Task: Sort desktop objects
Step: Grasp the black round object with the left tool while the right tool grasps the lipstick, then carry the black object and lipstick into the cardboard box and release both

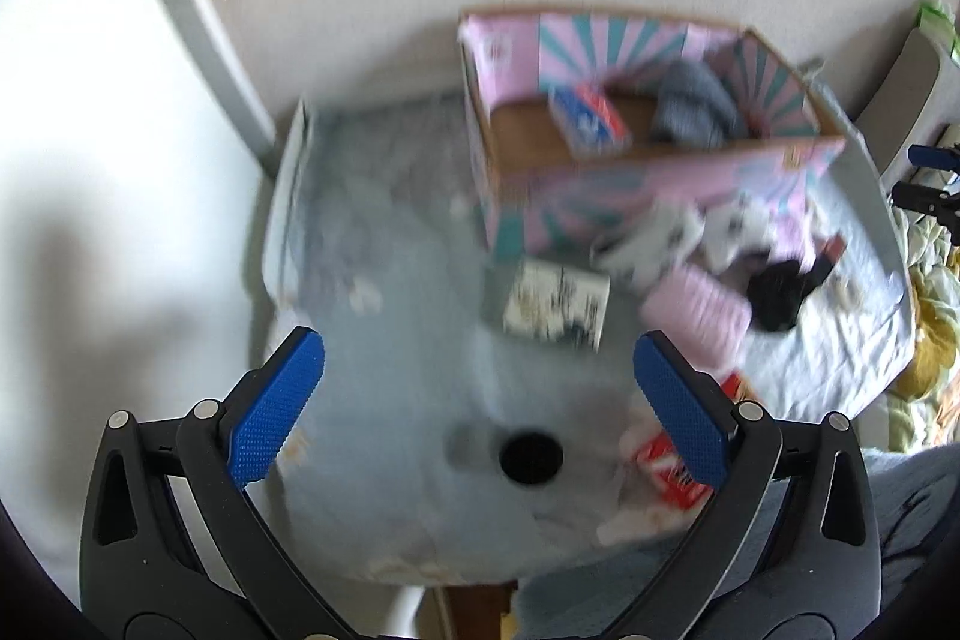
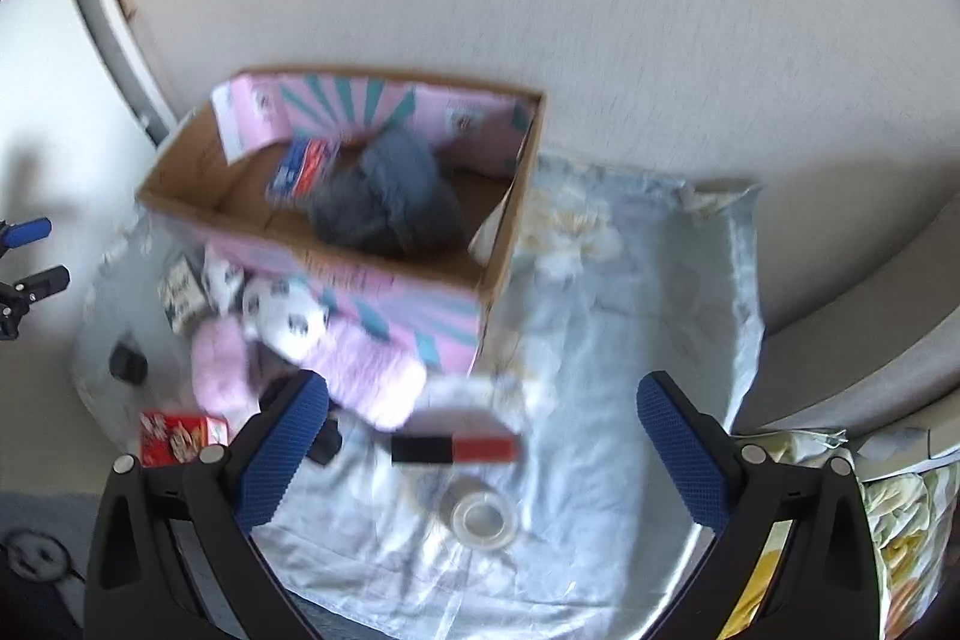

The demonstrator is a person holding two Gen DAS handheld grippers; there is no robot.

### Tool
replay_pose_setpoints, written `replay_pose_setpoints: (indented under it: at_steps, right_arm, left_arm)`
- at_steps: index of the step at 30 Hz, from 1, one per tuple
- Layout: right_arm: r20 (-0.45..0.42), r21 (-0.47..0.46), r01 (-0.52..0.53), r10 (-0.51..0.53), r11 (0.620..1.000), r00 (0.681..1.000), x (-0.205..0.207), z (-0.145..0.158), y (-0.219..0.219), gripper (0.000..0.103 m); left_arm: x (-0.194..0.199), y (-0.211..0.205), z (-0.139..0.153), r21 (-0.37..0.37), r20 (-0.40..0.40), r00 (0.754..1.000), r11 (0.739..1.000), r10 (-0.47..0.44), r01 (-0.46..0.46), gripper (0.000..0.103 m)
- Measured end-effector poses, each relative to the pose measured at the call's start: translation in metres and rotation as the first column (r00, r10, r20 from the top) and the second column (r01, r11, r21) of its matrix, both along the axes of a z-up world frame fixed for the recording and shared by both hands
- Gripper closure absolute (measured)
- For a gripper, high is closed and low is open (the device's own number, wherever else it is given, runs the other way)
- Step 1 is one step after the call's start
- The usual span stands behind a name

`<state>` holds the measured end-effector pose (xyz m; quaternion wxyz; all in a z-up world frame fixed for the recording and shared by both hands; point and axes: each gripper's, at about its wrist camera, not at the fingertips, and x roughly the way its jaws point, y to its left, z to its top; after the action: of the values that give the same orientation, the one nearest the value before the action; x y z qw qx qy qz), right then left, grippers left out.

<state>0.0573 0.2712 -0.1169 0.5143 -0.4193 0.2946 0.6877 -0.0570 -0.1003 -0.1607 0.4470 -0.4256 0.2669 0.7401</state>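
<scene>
- left gripper: jaws spread wide, nothing between them; it hangs over the cloth-covered bench, above a bare patch with a small black round object just ahead
- right gripper: jaws equally wide, empty; a black-and-red bar and a roll of clear tape lie on the cloth between and just ahead of the fingers, neither touched
- near the left gripper: black-and-white printed box flat on the cloth ahead; red snack packet beside the right finger, partly hidden by it
- further out: pink fuzzy items, a white plush with dark patches and a black item crowd against the front wall of the pink cardboard box, all outside it
- inside the box: blue-and-red carton and a grey soft bundle, resting on its floor; looks like the sorted lot so far
- progress, my read: early; two things in, at least eight still on the bench
- both views motion-blurred; labels unreadable, small items hard to identify
- likely next target for the right gripper is the bar or the tape, both inside its span; a guess only
</scene>
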Motion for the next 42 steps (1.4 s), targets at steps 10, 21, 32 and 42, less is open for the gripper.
replay_pose_setpoints:
  at_steps: [10,21,32,42]
  right_arm:
    - [0.055,-0.043,-0.01,0.012,0.999,0.998,-0.015,-0.073,-0.017,0.0]
    - [0.115,-0.108,0.014,-0.001,0.994,0.993,-0.007,-0.111,-0.004,0.0]
    - [0.11,-0.118,-0.036,0.049,0.992,0.993,-0.007,-0.119,-0.002,0.008]
    - [0.074,-0.124,-0.031,0.04,0.992,0.996,0.002,-0.116,-0.002,0.023]
  left_arm:
    - [0.023,-0.021,-0.056,0.021,0.003,1.0,1.0,-0.004,0.003,0.002]
    - [0.028,-0.016,-0.091,-0.01,0.004,0.999,0.999,-0.04,0.04,0.002]
    - [0.028,-0.016,-0.113,-0.043,-0.002,0.995,0.994,-0.103,0.102,0.026]
    - [0.027,-0.017,-0.111,0.013,0.044,0.989,0.99,-0.143,0.143,0.071]
